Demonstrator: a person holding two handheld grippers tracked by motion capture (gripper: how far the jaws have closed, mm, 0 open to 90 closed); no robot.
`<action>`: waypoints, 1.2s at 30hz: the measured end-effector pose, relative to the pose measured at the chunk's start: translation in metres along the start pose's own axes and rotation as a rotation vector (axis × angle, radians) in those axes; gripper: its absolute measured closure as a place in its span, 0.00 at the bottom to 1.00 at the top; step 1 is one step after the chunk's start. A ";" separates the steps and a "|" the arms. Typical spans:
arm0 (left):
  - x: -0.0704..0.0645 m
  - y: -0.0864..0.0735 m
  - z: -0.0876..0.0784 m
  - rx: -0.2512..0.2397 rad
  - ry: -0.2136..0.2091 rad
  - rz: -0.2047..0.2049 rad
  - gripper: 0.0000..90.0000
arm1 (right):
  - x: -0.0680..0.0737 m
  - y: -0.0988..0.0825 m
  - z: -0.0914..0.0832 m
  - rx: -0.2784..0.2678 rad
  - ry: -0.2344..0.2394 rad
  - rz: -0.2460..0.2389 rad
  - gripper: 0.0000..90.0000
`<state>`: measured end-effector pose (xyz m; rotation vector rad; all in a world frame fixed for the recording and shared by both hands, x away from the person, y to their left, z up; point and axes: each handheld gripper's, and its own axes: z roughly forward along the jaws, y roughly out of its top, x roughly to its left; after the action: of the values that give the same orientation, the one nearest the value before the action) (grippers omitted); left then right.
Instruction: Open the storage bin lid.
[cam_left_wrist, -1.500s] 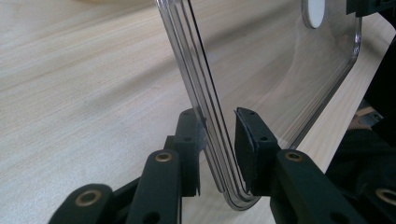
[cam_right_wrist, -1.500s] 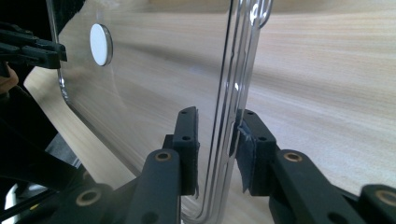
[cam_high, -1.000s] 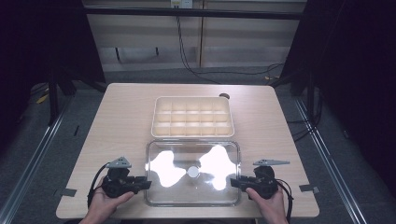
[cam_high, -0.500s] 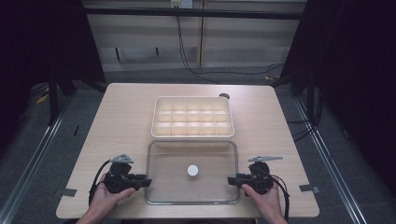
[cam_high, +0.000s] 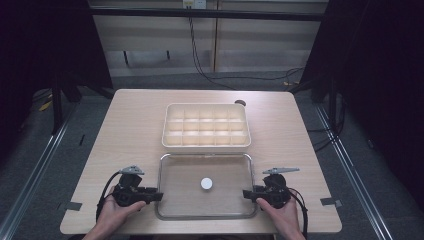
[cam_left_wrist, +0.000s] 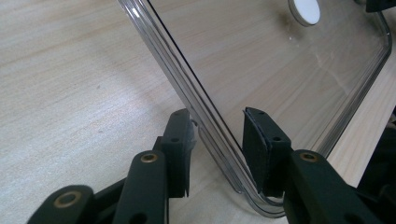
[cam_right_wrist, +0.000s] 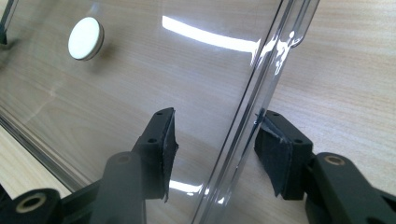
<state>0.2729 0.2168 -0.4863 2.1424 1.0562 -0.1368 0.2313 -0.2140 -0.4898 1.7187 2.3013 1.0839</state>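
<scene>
A clear plastic lid (cam_high: 185, 200) with a white round knob (cam_high: 206, 183) lies flat on the table, just in front of a cream compartment box (cam_high: 206, 127). My left gripper (cam_high: 159, 196) sits at the lid's left edge, and in the left gripper view it (cam_left_wrist: 217, 140) is open, its jaws astride the lid's rim (cam_left_wrist: 205, 116). At the lid's right edge is my right gripper (cam_high: 246, 193). In the right gripper view it (cam_right_wrist: 217, 140) is open too, with the rim (cam_right_wrist: 243, 121) standing between its pads. The knob (cam_right_wrist: 85, 38) shows through the clear panel.
The wooden table (cam_high: 130, 130) has bare room left and right of the box. A small dark round spot (cam_high: 240, 103) sits behind the box. Grey tape marks (cam_high: 73, 205) (cam_high: 330, 201) lie near the front corners. A person's hands hold both grippers at the front edge.
The bright glare on the lid has gone and the lid has come down to lie flat on the table. Both grippers have shifted slightly toward the front edge with it.
</scene>
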 end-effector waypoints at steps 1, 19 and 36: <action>-0.001 0.000 0.000 0.000 0.004 0.002 0.69 | 0.000 0.000 0.000 -0.002 -0.003 -0.003 0.54; -0.008 0.000 0.005 0.014 0.084 0.047 0.55 | -0.001 0.001 0.000 -0.009 0.005 -0.004 0.47; -0.002 0.045 -0.013 -0.139 0.041 0.094 0.33 | -0.008 0.031 -0.022 -0.149 0.106 -0.086 0.35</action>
<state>0.3020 0.2062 -0.4506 2.0723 0.9572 0.0250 0.2492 -0.2278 -0.4585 1.5293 2.2655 1.3223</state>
